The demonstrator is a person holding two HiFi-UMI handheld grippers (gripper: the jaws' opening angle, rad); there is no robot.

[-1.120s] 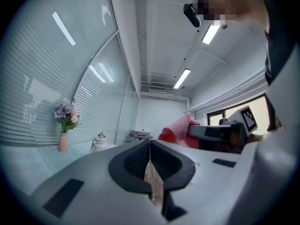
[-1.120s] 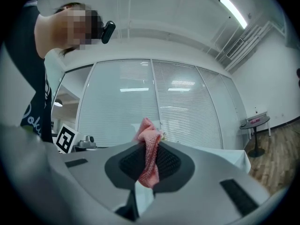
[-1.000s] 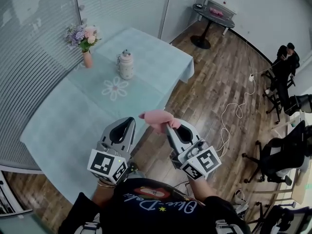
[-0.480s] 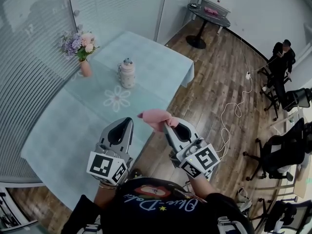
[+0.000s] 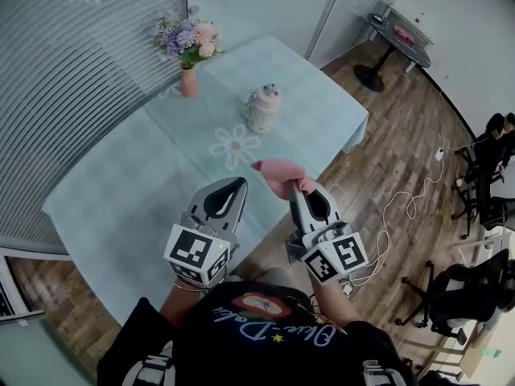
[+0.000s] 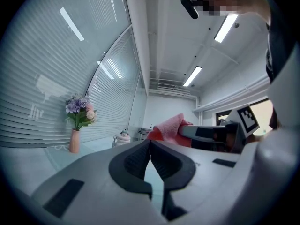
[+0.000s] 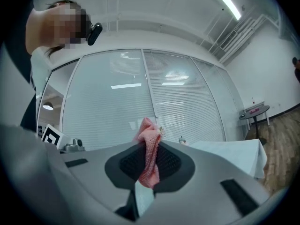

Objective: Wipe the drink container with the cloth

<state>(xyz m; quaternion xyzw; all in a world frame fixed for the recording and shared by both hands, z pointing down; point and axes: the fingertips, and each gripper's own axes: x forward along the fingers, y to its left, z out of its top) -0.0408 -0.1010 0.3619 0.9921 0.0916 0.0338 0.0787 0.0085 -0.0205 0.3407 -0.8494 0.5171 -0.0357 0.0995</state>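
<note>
Cloth [image 5: 276,174] pinched in raised right tool [image 5: 297,188]; left tool [image 5: 239,183] alongside, pressed together.

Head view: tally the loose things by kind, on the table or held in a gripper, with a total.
Vase of flowers: 1
Drink container: 1
Pink cloth: 1
Total: 3

Pink cloth [image 5: 278,175], pale teal tablecloth [image 5: 137,199] bearing a white daisy print [image 5: 234,145].
</note>
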